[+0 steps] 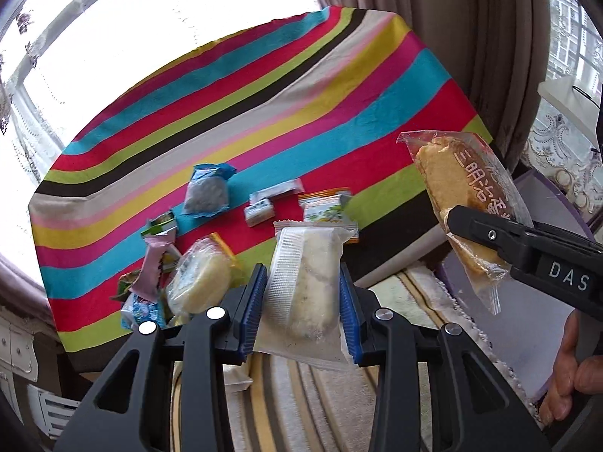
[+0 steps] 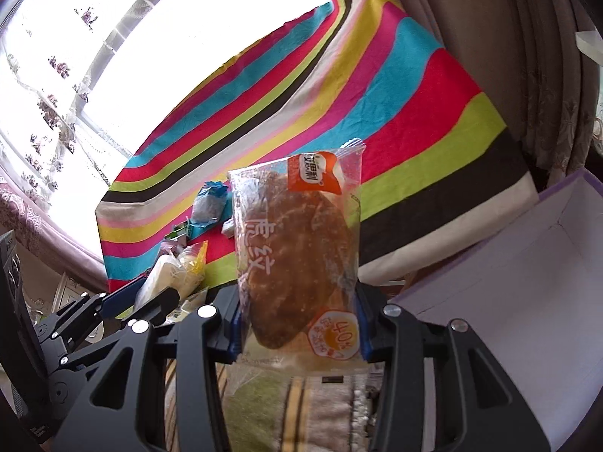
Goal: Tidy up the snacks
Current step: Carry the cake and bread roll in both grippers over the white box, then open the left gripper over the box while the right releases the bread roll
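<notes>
**Both grippers loaded, box lying to the right**

I am carrying two packets clear of the striped surface (image 1: 264, 113). Left gripper (image 1: 301, 312) is pinching the pale rice-cake packet (image 1: 305, 286), long axis running along the fingers. Right gripper (image 2: 297, 324) is clamping the brown bread packet (image 2: 297, 263), standing upright. The open lavender box (image 2: 508, 263) is sitting right of both, nearer the right gripper. Remaining snacks (image 1: 260, 207) are lying scattered on the surface.

Bright window (image 1: 113, 37), brown curtains (image 1: 471, 37), striped tablecloth (image 1: 301, 94), striped rug (image 1: 301, 406) below.
</notes>
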`<state>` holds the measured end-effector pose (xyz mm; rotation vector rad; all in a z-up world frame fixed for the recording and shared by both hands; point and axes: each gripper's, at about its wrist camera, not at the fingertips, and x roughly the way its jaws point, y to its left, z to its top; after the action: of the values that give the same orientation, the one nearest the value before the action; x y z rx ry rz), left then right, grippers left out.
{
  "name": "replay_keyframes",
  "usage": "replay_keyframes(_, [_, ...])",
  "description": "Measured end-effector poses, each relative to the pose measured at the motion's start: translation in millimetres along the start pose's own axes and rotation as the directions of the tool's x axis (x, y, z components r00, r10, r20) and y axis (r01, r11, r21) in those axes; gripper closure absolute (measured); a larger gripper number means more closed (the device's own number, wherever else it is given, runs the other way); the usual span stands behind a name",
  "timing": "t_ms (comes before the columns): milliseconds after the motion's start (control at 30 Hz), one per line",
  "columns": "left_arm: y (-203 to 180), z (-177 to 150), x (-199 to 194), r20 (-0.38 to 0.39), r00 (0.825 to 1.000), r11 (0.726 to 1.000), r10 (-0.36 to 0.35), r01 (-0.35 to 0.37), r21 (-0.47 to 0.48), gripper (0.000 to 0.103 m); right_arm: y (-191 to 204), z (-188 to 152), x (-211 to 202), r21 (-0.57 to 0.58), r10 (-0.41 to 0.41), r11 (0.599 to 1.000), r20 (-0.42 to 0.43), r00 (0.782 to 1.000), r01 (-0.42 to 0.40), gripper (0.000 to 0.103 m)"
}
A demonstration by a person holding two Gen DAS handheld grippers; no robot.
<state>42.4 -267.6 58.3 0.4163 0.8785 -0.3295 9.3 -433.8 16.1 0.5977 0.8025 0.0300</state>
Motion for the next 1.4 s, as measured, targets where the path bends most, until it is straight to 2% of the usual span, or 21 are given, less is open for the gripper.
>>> replay_keyframes(267, [-55.8, 6.0, 13.3, -0.041, 0.995, 0.992, -0.088, 0.091, 0.088, 0.068, -49.7, -10.6, -23.3, 0.062, -0.11, 0.992, 0.012, 0.994, 0.109, 0.059])
replay_keyframes(433, [-88.1, 8.3, 22.8, -0.1, 0.979, 0.974, -0.176, 0.188, 0.124, 0.068, -82.2, -18.6, -33.1, 0.109, -0.171, 0.98, 0.003, 0.985, 0.169, 0.059])
replay_keyframes(600, [-115.1, 8.8, 37.5, -0.177, 0.951, 0.95, -0.254, 0.28, 0.142, 0.068, -109.1, -29.6, -35.6, 0.146, -0.214, 0.966, -0.017, 0.977, 0.214, 0.059])
replay_keyframes(667, [-124.5, 8.0, 44.0, -0.213, 0.934, 0.938, -0.285, 0.318, 0.139, 0.068, -118.1, -33.6, -34.6, 0.155, -0.23, 0.96, -0.026, 0.973, 0.231, 0.059])
replay_keyframes(767, [-137.0, 5.9, 53.7, -0.253, 0.919, 0.926, -0.304, 0.347, 0.147, 0.068, -129.3, -37.3, -32.7, 0.17, -0.249, 0.953, -0.04, 0.968, 0.252, 0.059])
replay_keyframes(933, [-149.4, 5.7, 73.3, -0.33, 0.877, 0.903, -0.348, 0.408, 0.133, 0.068, -144.1, -42.1, -26.7, 0.178, -0.29, 0.938, -0.073, 0.954, 0.299, 0.059])
replay_keyframes(1200, [-164.4, 6.6, 96.6, -0.396, 0.84, 0.882, -0.371, 0.453, 0.134, 0.068, -162.9, -47.7, -15.1, 0.194, -0.305, 0.925, -0.129, 0.943, 0.326, 0.059])
replay_keyframes(1400, [-172.3, 5.0, 104.0, -0.424, 0.828, 0.874, -0.368, 0.463, 0.145, 0.068, -168.9, -51.2, -8.0, 0.199, -0.318, 0.917, -0.156, 0.935, 0.345, 0.057])
